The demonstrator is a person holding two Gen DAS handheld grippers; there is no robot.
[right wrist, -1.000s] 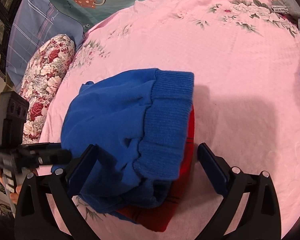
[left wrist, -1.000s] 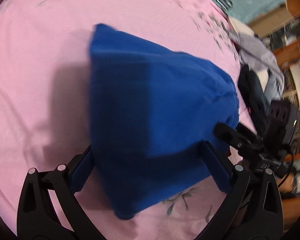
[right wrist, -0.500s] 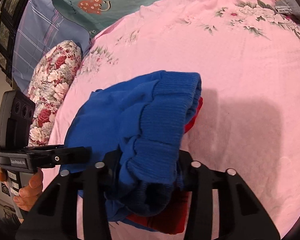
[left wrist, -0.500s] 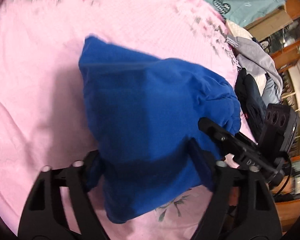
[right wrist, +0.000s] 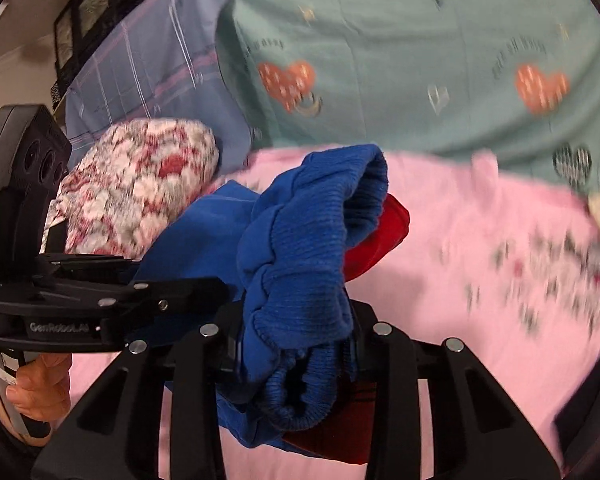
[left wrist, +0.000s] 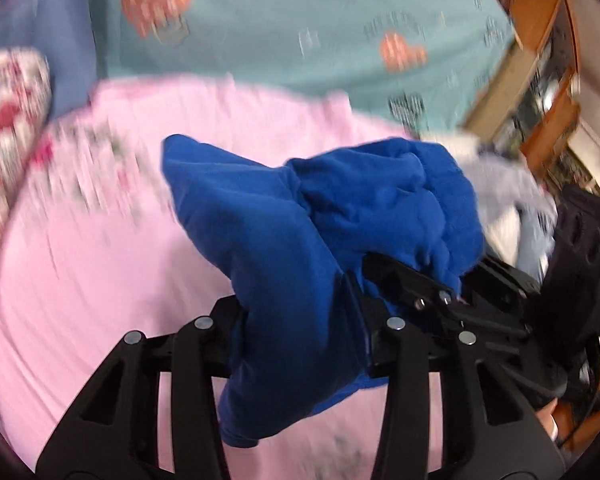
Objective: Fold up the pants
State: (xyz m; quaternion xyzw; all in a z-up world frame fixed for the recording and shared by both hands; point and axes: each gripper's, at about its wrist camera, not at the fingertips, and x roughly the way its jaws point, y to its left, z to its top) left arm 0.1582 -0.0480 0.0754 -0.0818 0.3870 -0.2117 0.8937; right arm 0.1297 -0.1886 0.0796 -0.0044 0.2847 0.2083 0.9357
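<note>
Pants (left wrist: 320, 240) were held above the bedsheet (left wrist: 100, 280) between left gripper (left wrist: 300, 320) and right gripper (right wrist: 292, 344); pillow (right wrist: 140, 184) lay behind-left

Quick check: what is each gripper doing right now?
Left gripper: shut on the blue pants.
Right gripper: shut on the blue pants, at the ribbed band.

Bed with pink floral sheet (right wrist: 480, 280) fills lower half of both views. Teal heart-print blanket (right wrist: 400, 60) across the top. Floral pillow (right wrist: 140, 184) mid-left, blue-grey plaid pillow (right wrist: 148, 68) upper left. Wooden shelving (left wrist: 540, 80) upper right of left view. Pale wall (right wrist: 16, 68) far left.
</note>
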